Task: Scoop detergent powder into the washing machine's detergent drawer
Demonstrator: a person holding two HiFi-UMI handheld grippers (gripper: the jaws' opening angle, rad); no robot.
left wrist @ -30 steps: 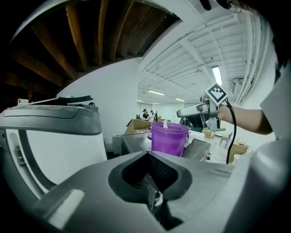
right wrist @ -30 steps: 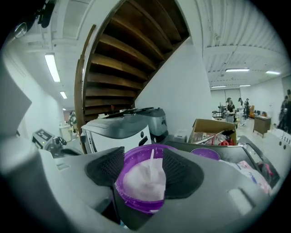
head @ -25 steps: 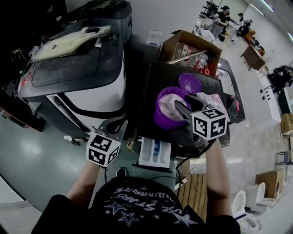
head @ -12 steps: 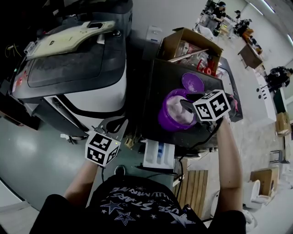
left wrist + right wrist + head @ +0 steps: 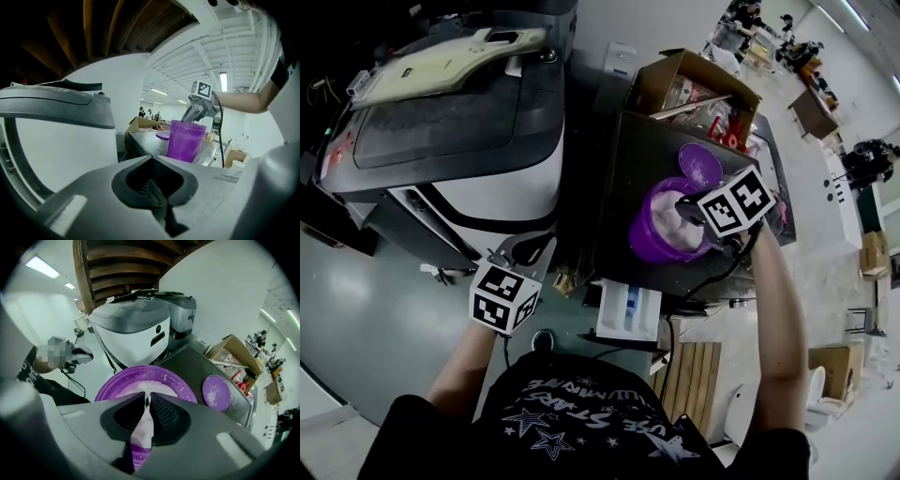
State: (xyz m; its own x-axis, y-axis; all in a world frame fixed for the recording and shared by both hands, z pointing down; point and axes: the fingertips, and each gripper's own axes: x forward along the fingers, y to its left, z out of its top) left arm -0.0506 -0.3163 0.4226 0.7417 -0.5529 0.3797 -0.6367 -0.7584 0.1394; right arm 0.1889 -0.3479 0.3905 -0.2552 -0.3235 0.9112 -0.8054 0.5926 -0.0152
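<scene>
A purple tub (image 5: pixel 666 234) of white detergent powder stands open on a dark machine top (image 5: pixel 637 159), and shows in the left gripper view as the tub (image 5: pixel 185 140). Its purple lid (image 5: pixel 701 166) lies behind it. My right gripper (image 5: pixel 686 212) points steeply down into the tub (image 5: pixel 140 376). Its jaws (image 5: pixel 147 398) have just been closing and stand almost together, with a thin pale strip, apparently a scoop's handle, pinched between them. The white detergent drawer (image 5: pixel 628 307) is pulled out below the tub. My left gripper (image 5: pixel 525 251) hangs shut and empty left of the drawer (image 5: pixel 152 157).
A grey and white top-loading washing machine (image 5: pixel 459 141) fills the left. An open cardboard box (image 5: pixel 689 94) of items sits behind the tub. A wooden slat pallet (image 5: pixel 698 375) lies on the floor at lower right. People work at tables far off at upper right.
The right gripper has tipped from slanted to steeply downward and sunk into the tub, its jaws narrowing. The left gripper has drifted slightly down and left.
</scene>
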